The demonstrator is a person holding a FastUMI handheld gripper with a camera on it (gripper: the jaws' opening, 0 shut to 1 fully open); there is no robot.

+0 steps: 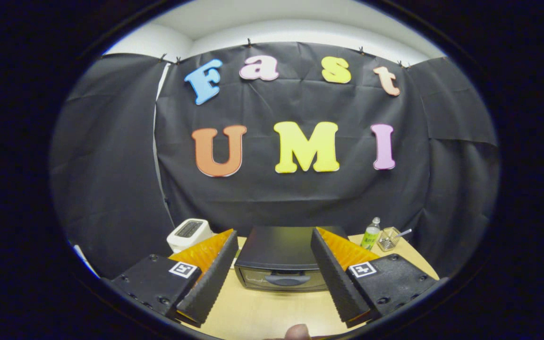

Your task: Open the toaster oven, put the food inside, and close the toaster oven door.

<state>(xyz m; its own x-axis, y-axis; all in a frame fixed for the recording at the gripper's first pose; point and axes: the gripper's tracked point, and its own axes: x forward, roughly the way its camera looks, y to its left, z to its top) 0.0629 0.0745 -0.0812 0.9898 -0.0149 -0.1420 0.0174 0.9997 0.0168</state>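
Held above the wooden table (pixel 262 311), the gripper (pixel 274 255) has its two fingers spread wide apart with nothing between the pads; they press on nothing. Framed in the gap between the fingers, just beyond their tips, sits the toaster oven (pixel 279 257), a dark box with its door up and closed, the handle (pixel 280 279) running across the front. Both outer ends of the oven are hidden behind the fingers, and the door glass is too dim to show whether anything lies inside. Beyond the left finger stands a white toaster (pixel 188 233), its lower part cut off by that finger; its top shows a dark slot area, and whether anything is in it cannot be made out. Beyond the right finger, near the back edge of the table, are a small green bottle (pixel 371 236) with a pale cap, upright, and just beside it a clear cup (pixel 388 238) holding a thin utensil (pixel 403 232) that leans out over its rim; what kind of utensil is too small to tell. A small rounded shape, perhaps a fingertip (pixel 297 332), pokes in below the fingers, mostly cut off.
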